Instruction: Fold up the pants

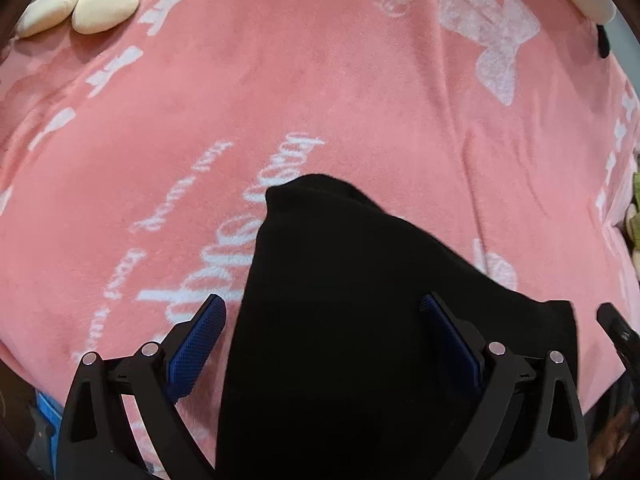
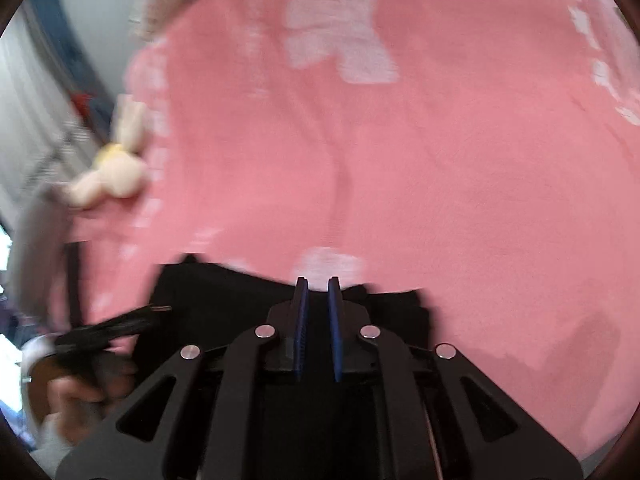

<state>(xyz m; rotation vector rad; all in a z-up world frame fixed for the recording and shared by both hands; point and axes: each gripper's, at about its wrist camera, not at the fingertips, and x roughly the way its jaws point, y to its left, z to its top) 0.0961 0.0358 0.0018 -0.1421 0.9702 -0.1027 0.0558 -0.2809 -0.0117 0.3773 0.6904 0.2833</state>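
Bed covered edge to edge by a pink fleece blanket (image 1: 360,92) with white bows and script lettering, lightly creased. Cream and yellow plush toy (image 1: 86,0) at the blanket's far left corner. Right wrist view, blurred: pale wall (image 2: 96,20) and a blue vertical strip (image 2: 66,32) beyond the left edge. Light is even.

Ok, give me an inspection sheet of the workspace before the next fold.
Surface: pink blanket with white bows and lettering, lightly creased.
Job's things: black pants, bunched at the near edge.
Clutter: cream plush toy at the far left edge.
Grippers: left gripper open wide, the pants between its fingers, pads clear; right gripper nearly shut, whether it pinches cloth is unclear.
Cables: nothing seen.
Surroundings: blurred wall and furniture left of the blanket; a hand holding the left gripper.
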